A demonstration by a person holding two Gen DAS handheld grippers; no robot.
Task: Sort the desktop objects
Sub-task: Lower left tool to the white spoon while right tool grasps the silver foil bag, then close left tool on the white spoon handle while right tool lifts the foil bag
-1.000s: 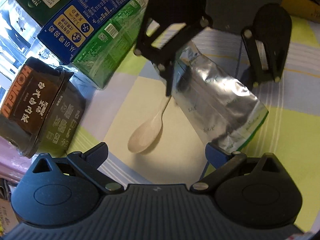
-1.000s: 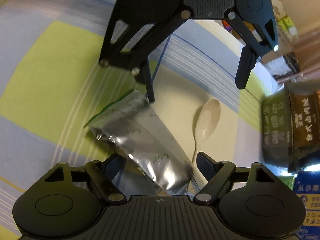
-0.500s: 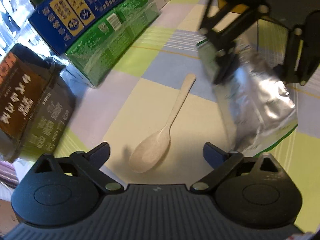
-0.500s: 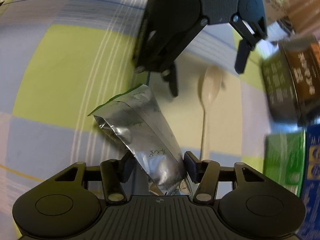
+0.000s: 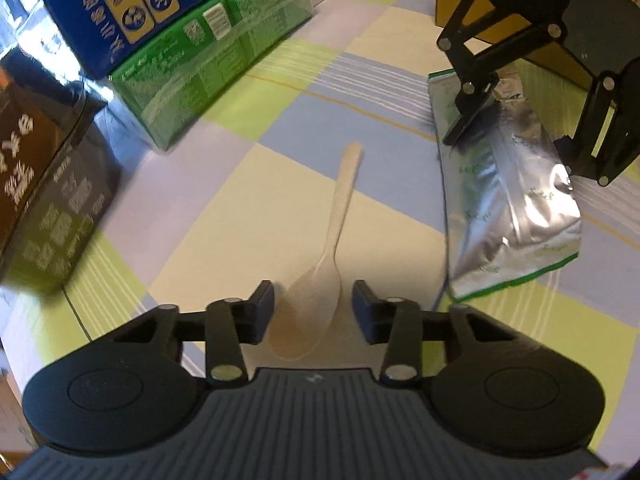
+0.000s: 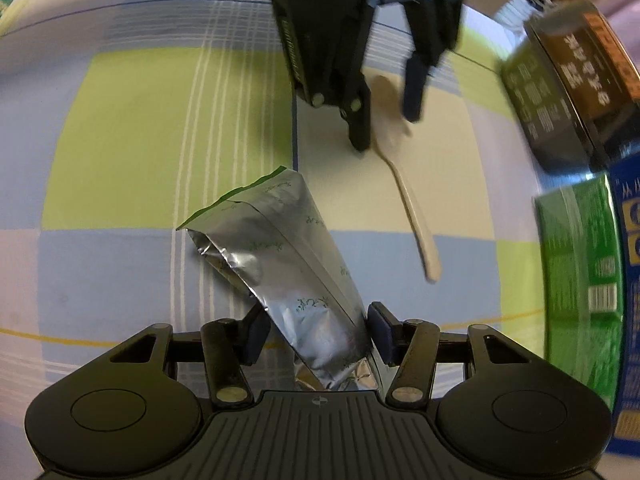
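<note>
A: Closing in, both at once. The left gripper (image 5: 313, 312) has dropped over the spoon (image 5: 320, 280); its jaws, wide a second ago, now sit narrow around the bowl, not clearly touching.

B: And the right gripper (image 6: 316, 332)?

A: It has pinched down on the pouch (image 6: 296, 276), which a second ago lay loose between wide jaws.

B: So two pickups are starting. Where is everything?

A: Mid-tabletop on the checked cloth (image 5: 248, 184), spoon beside pouch, boxes (image 5: 200, 60) along the far left edge.
</note>
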